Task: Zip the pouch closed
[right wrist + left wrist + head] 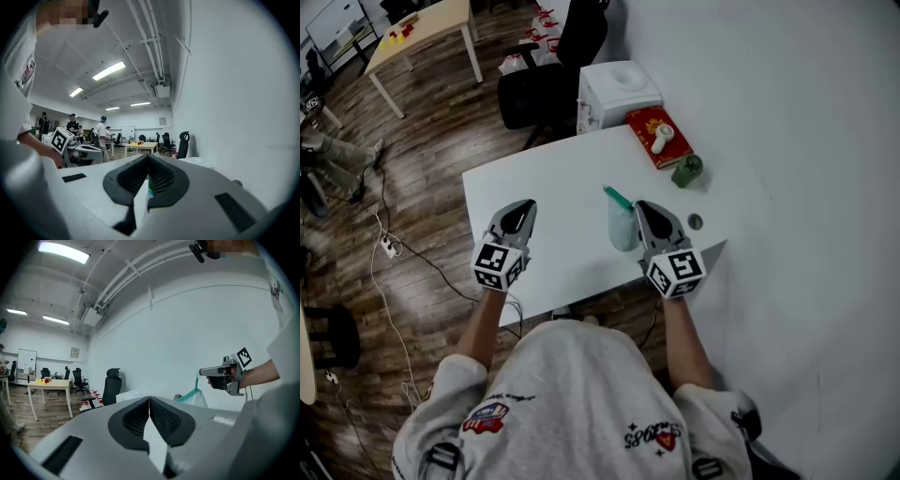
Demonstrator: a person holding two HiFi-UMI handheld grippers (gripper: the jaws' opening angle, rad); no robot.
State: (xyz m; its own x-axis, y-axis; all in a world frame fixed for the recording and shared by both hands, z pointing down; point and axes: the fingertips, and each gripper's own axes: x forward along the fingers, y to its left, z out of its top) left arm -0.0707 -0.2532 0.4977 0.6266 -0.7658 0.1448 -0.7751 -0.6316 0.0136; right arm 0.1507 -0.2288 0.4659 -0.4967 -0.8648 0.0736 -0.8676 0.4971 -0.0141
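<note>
The right gripper [641,208] is pinching the teal zipper strip [617,197] at the top of the translucent pouch [621,228]. Its jaws are closed right down on that strip, and a sliver of teal is showing between the pads in the right gripper view. The pouch is hanging from this grip, clear of the white tabletop [553,183], over its right half and nearer the front edge than the back.

The left gripper [525,206] is hovering over the left half of the tabletop, well apart from the pouch. Its 2 jaws are pressed together with nothing between them.

As for progress, I am judging only from how things are lying. The pouch is lifted and gripped at 1 end of its zipper, but the other gripper is not steadying the body or holding the slider. No view is showing clearly whether the mouth is sealed along its whole length, since the teal strip is appearing as a single narrow band and the slider is too small to pick out. So either the zip is already run and the pouch is being held up, or the pull has not begun. I cannot tell which.

A red box [649,125] and a green bottle [687,171] are sitting untouched near the far right corner.
</note>
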